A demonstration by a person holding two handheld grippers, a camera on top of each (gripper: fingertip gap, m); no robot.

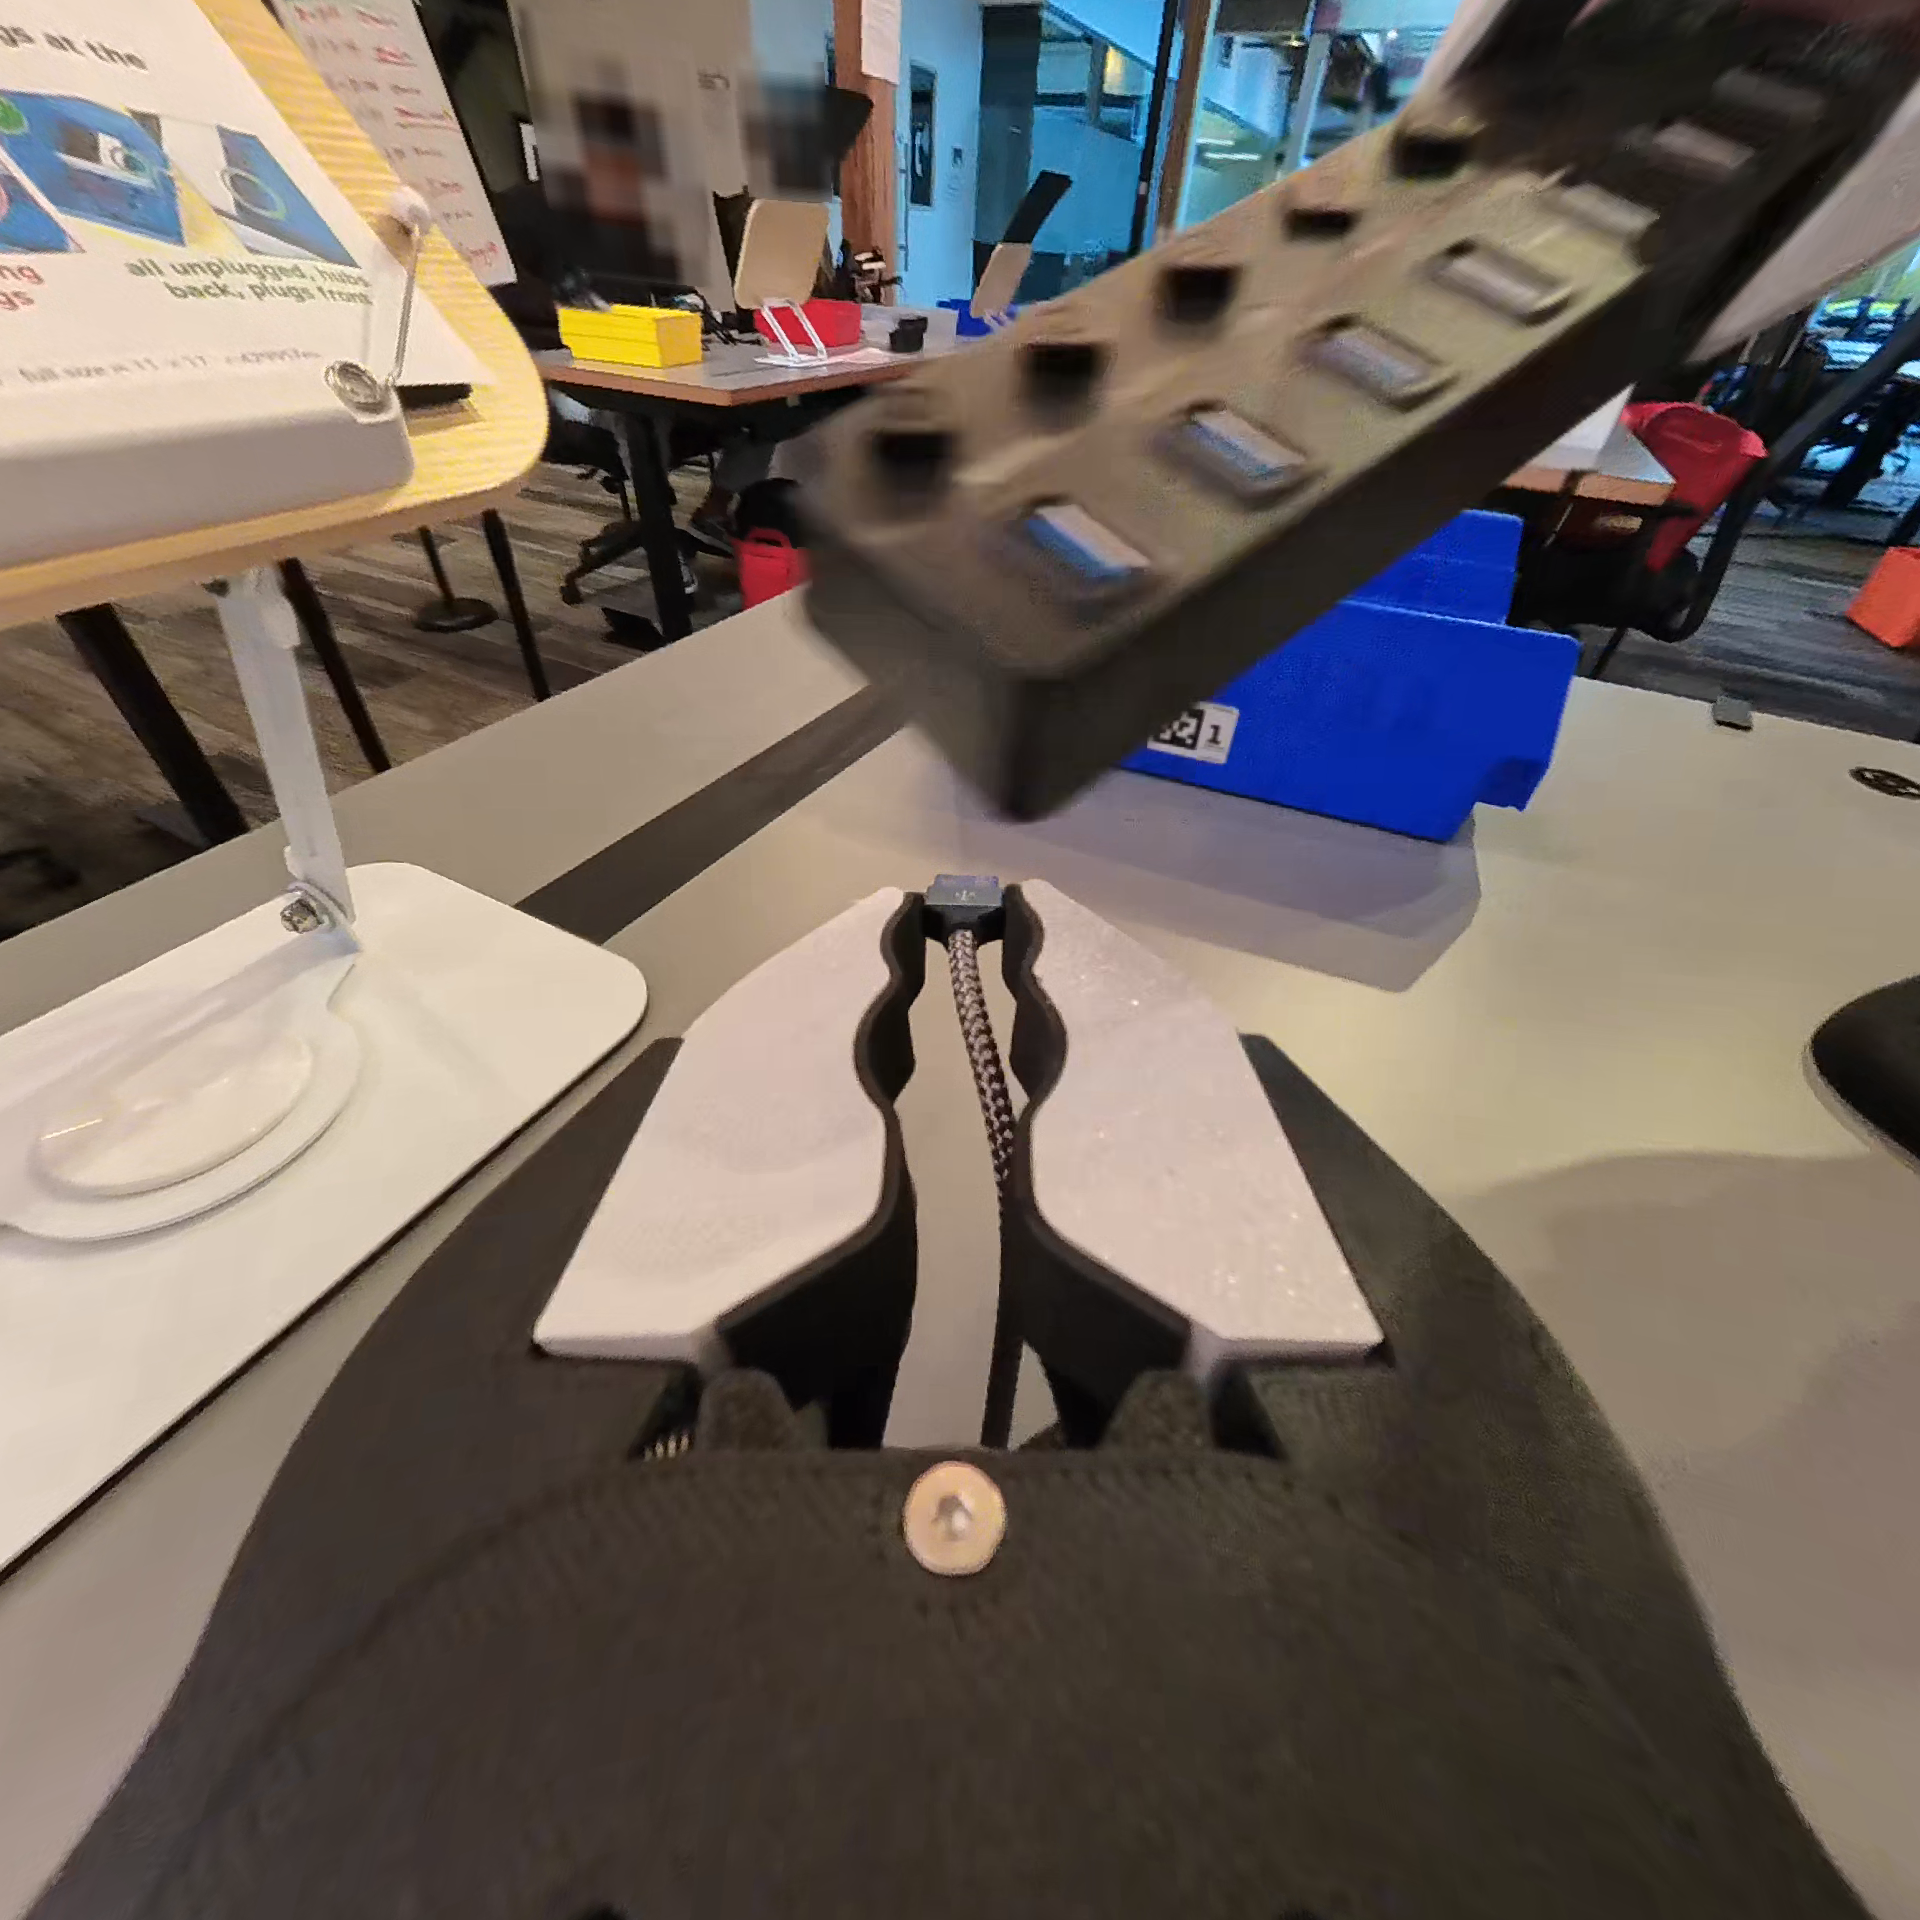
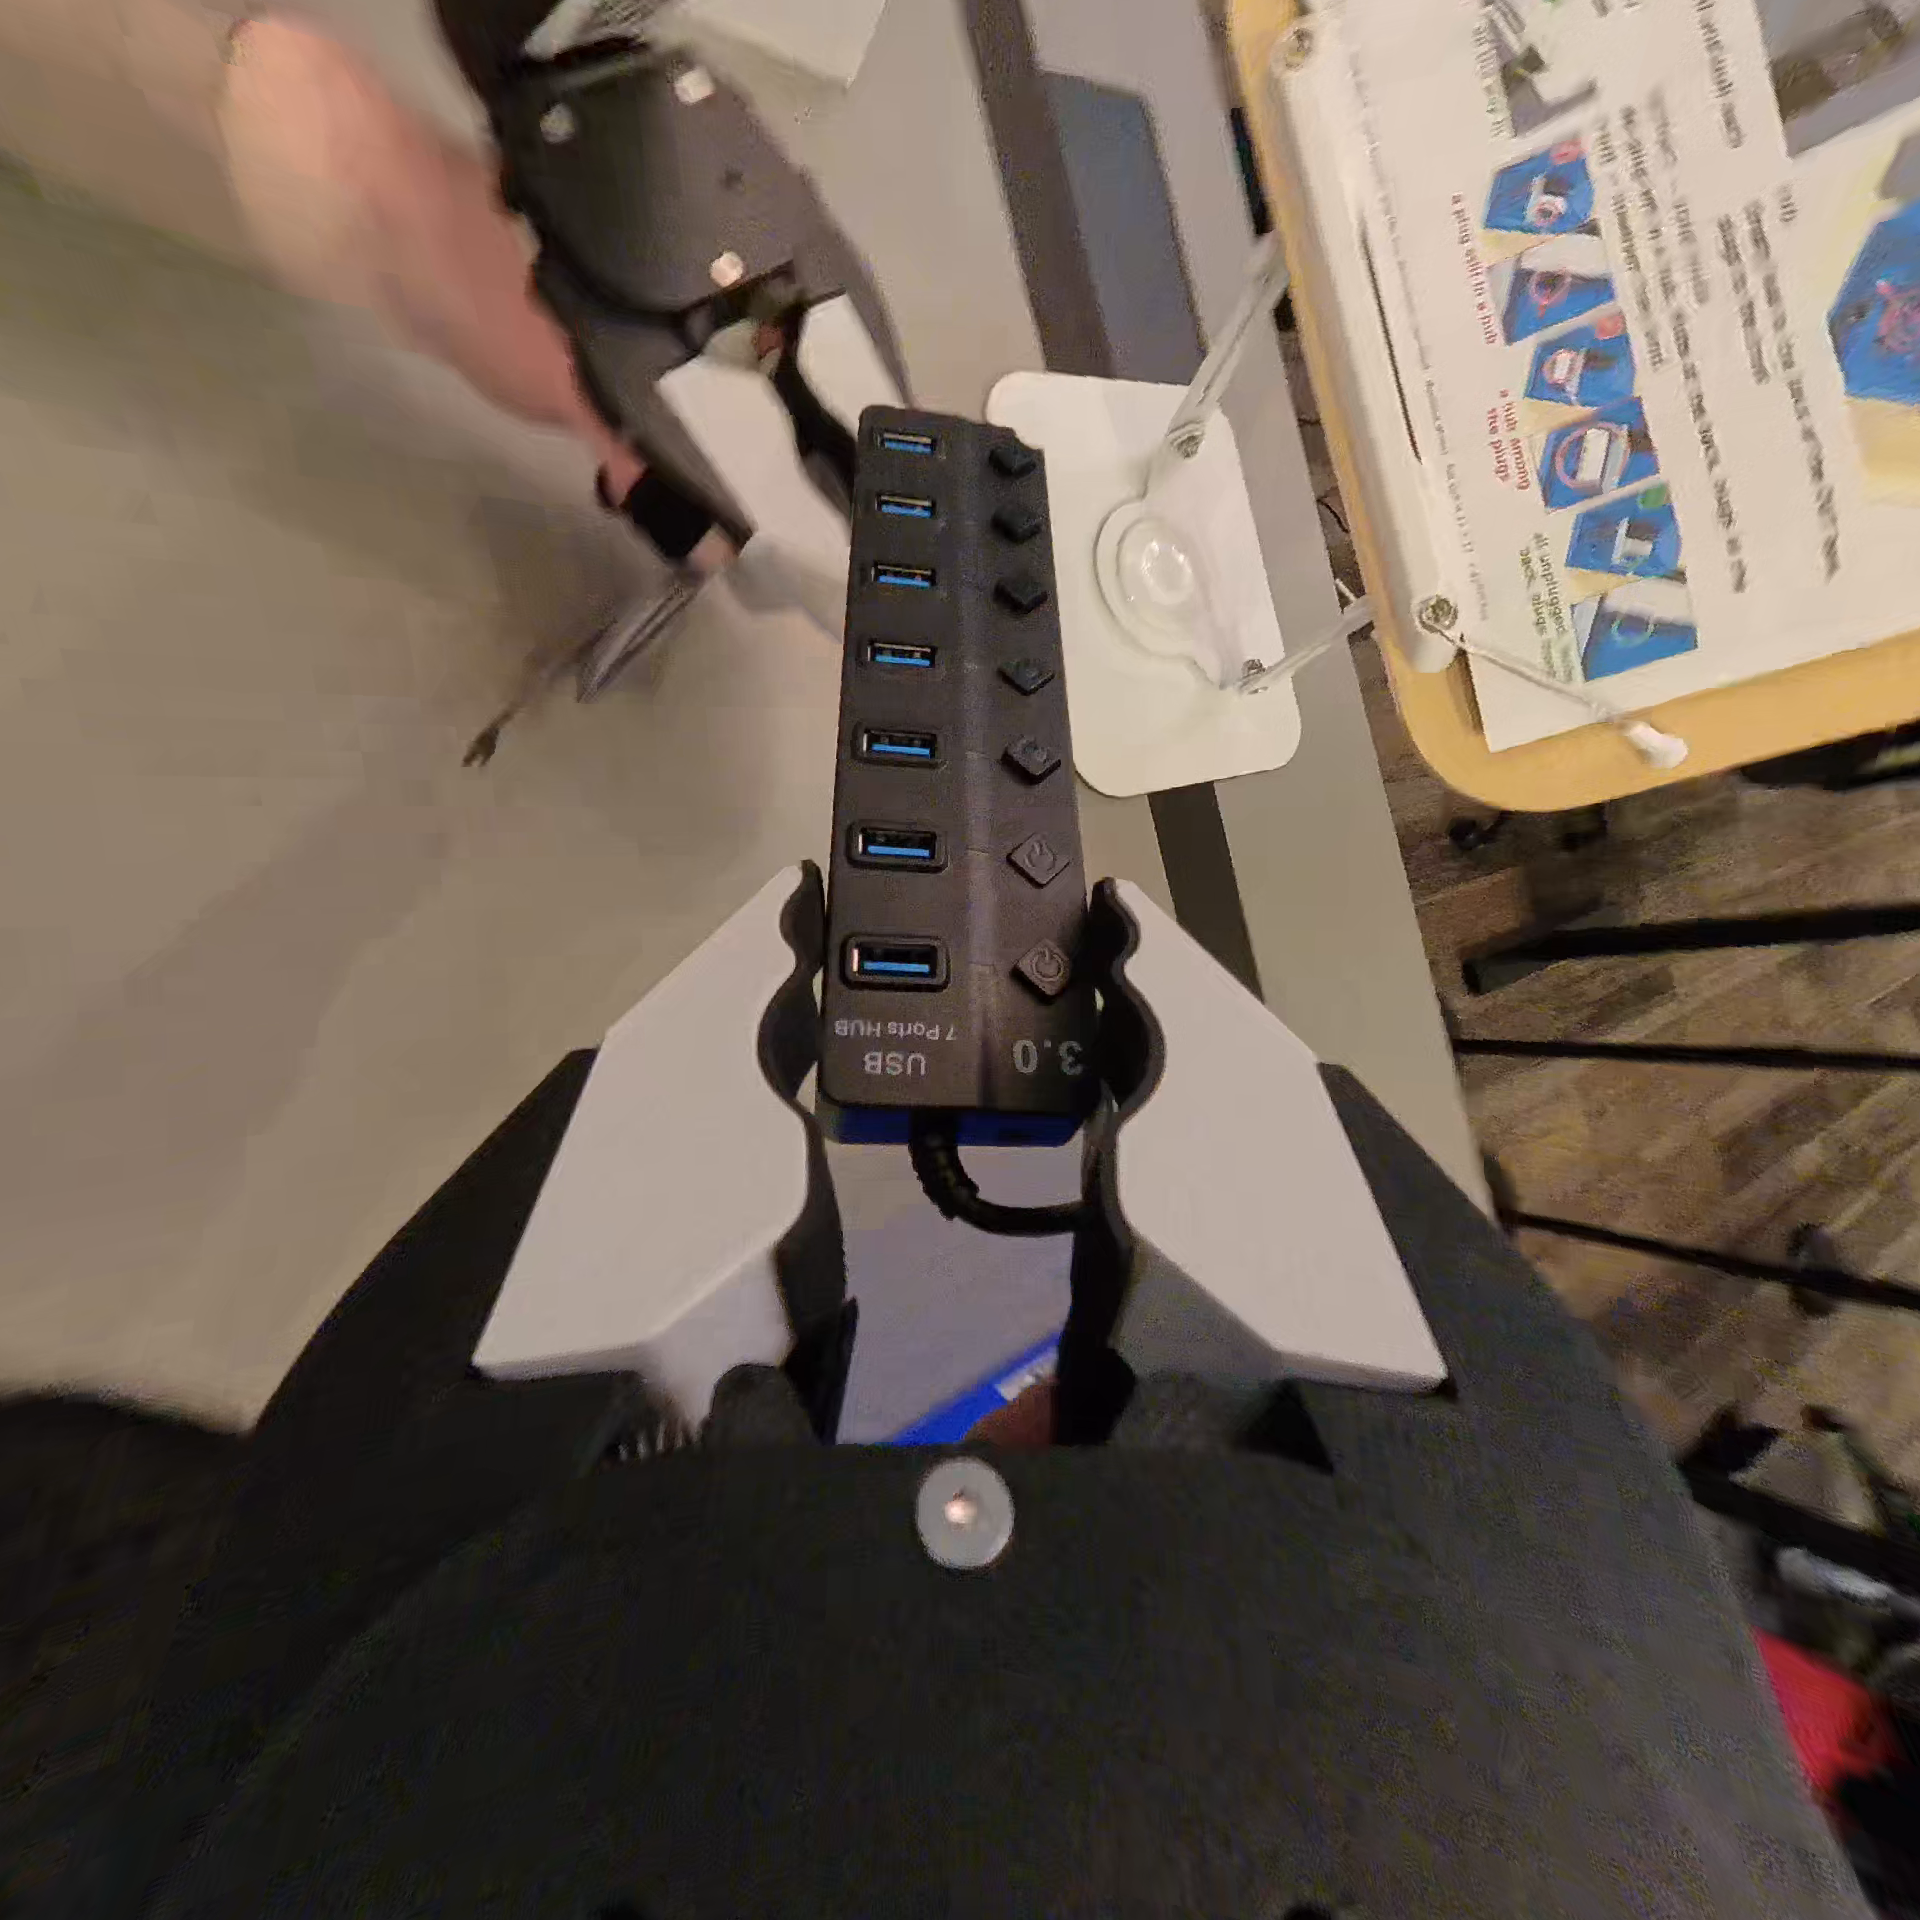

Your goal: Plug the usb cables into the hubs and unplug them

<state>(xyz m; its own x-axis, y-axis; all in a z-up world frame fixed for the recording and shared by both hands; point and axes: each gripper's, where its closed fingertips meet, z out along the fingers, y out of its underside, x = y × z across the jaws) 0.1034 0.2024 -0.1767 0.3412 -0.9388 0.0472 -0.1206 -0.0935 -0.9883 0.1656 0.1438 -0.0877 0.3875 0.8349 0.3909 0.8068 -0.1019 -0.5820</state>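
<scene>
A: Gripping long black seven-port USB hub, right gripper clamps its labelled end; hub's in the air above grey table.

B: Left gripper?

A: Pinched on braided cable's grey USB plug, just below hub's far end.

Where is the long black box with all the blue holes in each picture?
Left wrist view: the USB hub slants across the upper right, blurred, lifted above the table.
Right wrist view: the hub stands in the centre, clamped in the right hand-held gripper.
Shared landmark: the white stand base.
</scene>
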